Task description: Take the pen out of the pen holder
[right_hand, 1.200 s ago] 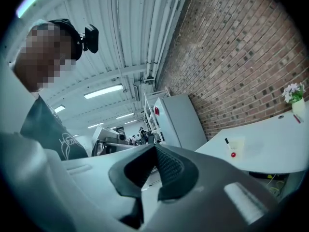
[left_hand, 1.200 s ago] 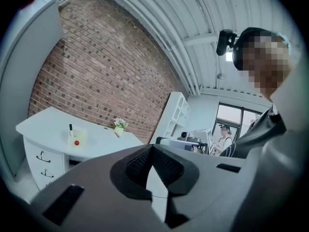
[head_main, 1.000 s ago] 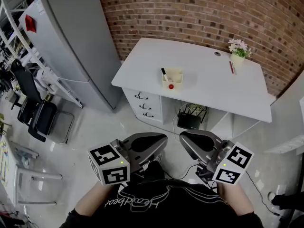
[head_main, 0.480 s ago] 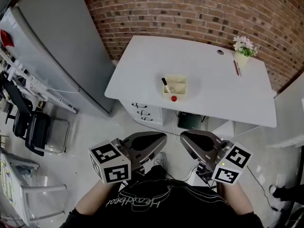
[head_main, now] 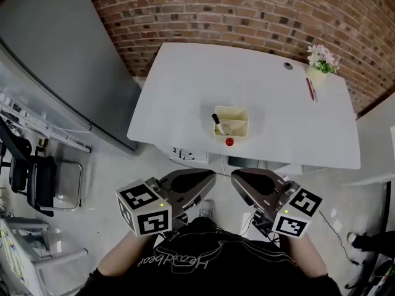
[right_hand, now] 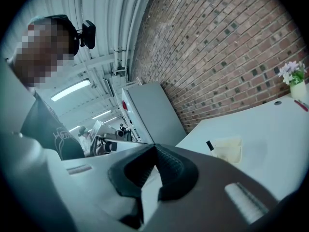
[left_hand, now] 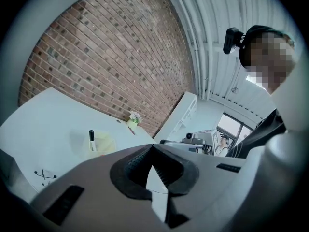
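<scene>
A cream pen holder (head_main: 233,122) stands near the front edge of the white desk (head_main: 185,97). A pen with a black cap (head_main: 218,122) leans in its left side, and a small red ball (head_main: 229,142) sits on its front. My left gripper (head_main: 210,176) and right gripper (head_main: 236,176) hang side by side close to my body, short of the desk, both shut and empty. The left gripper view shows its shut tips (left_hand: 153,145) with the holder (left_hand: 105,143) and pen (left_hand: 91,138) far ahead. From the right gripper (right_hand: 154,146) the holder (right_hand: 228,149) and pen (right_hand: 210,145) lie ahead to the right.
A potted flower (head_main: 321,63) and a red pen (head_main: 310,89) sit at the desk's far right corner. A brick wall (head_main: 247,11) backs the desk. A grey cabinet (head_main: 55,60) stands to the left, chairs (head_main: 37,177) beyond it. Drawers (head_main: 184,155) sit under the desk's front.
The desk and pen holder have come nearer and lower in the head view as I walk toward them. Both grippers stay shut, side by side in front of me.
</scene>
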